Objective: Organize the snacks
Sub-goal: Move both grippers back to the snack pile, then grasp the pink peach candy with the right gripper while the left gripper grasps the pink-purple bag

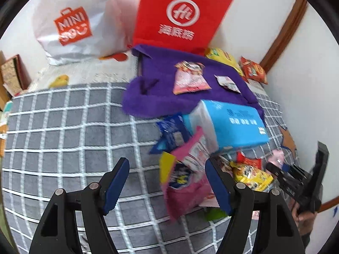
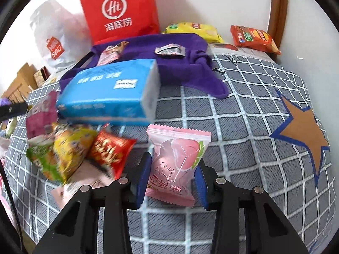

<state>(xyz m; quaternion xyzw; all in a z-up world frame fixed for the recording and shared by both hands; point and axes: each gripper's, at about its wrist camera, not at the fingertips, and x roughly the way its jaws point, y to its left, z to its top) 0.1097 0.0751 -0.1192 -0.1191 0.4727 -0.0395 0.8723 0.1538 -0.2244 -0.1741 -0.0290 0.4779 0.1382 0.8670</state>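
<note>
In the right wrist view my right gripper [image 2: 173, 165] is shut on a pink peach snack packet [image 2: 180, 146], its blue pads pressing both sides just above the grey checked bedcover [image 2: 243, 127]. From the left wrist view that gripper [image 1: 275, 165] shows at the far right, held by a hand [image 1: 305, 218]. My left gripper [image 1: 167, 169] is open above the cover. A pink packet with a blue and yellow label [image 1: 186, 182] lies between its fingers, close to the right finger, and the pads do not press it. More snacks are piled beside it [image 1: 252, 173].
A blue tissue pack [image 2: 110, 93] lies against a purple cloth [image 2: 184, 67] carrying two small packets. A red bag [image 2: 120, 10] and a white bag [image 2: 55, 40] stand at the back wall. Yellow [image 2: 195, 30] and orange [image 2: 254, 39] chip bags lie far right. A brown star patch [image 2: 305, 129] marks the cover.
</note>
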